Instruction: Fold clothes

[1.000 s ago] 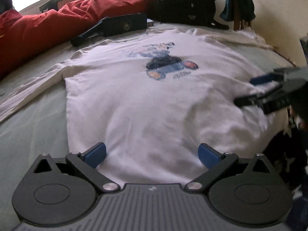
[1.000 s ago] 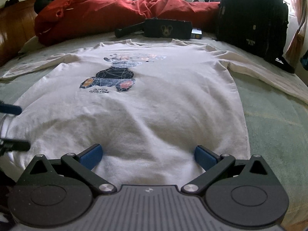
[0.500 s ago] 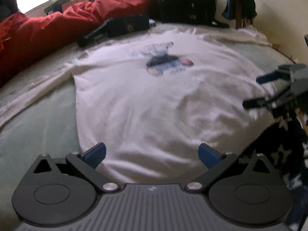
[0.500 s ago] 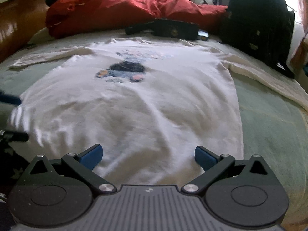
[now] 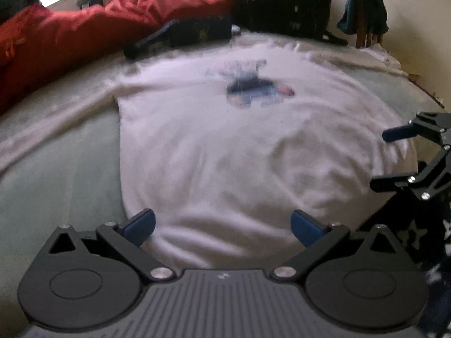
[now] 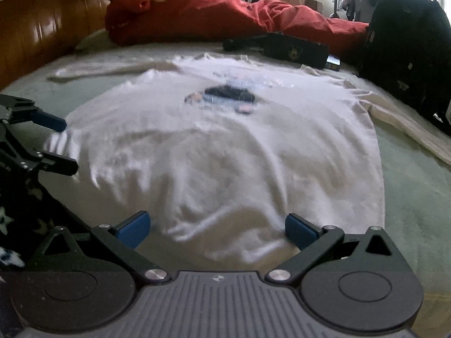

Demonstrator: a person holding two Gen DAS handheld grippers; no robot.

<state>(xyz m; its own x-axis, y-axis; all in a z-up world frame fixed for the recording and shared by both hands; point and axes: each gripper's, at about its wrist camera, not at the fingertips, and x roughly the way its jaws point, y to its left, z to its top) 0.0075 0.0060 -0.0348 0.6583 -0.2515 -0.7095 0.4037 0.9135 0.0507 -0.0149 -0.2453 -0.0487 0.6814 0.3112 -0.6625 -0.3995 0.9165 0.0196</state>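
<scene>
Pale green bedding (image 5: 56, 183) covers a bed that serves as the work surface; a red duvet (image 6: 197, 14) is bunched along its far side, with a black backpack (image 6: 406, 50) and a dark flat case (image 6: 296, 48) beside it, all lying clear of the garment. Spread flat, print side up, a white long-sleeved shirt (image 5: 239, 146) lies in the middle of the bed with both sleeves stretched out to the sides and its hem nearest the cameras; no fold shows in it, though both views are blurred. Both tools sit at the hem edge; the left gripper (image 5: 222, 225) has its blue pads spread wide with nothing between them, and the right gripper (image 6: 217, 226) is likewise spread and holds nothing. By my judgement they are placed side by side at the hem because that edge suits a two-handed lift.
</scene>
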